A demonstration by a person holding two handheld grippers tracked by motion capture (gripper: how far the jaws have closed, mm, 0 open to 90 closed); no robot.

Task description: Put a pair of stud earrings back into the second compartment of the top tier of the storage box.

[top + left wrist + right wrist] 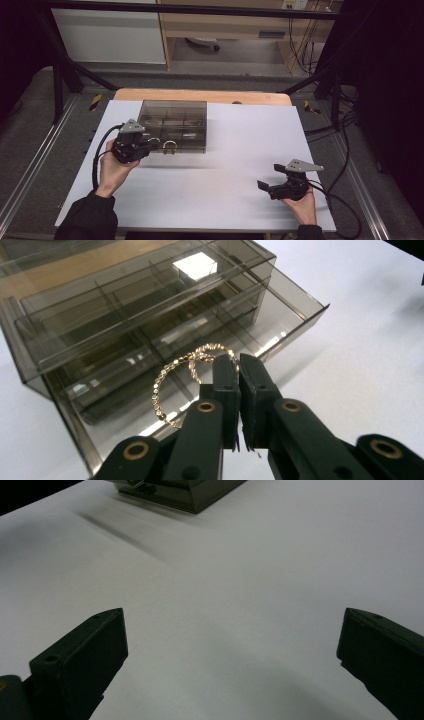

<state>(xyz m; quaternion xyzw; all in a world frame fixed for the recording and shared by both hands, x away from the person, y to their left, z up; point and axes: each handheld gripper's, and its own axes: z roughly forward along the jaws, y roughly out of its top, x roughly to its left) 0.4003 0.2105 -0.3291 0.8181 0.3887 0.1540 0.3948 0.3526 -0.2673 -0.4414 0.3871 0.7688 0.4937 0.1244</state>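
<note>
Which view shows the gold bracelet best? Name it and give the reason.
The left gripper view. There the gold bracelet fills the middle, its beads clear, pinched by the left gripper above the open drawer. The high view gives just a small gold loop at the box front. The right gripper view has the box corner far off, with no bracelet discernible.

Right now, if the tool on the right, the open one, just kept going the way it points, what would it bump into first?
Probably nothing soon: the right tool points across bare white table. Farther along that line sits the smoky box, a little to the left, so it might meet that or slide past it; depth is hard to judge.
</note>
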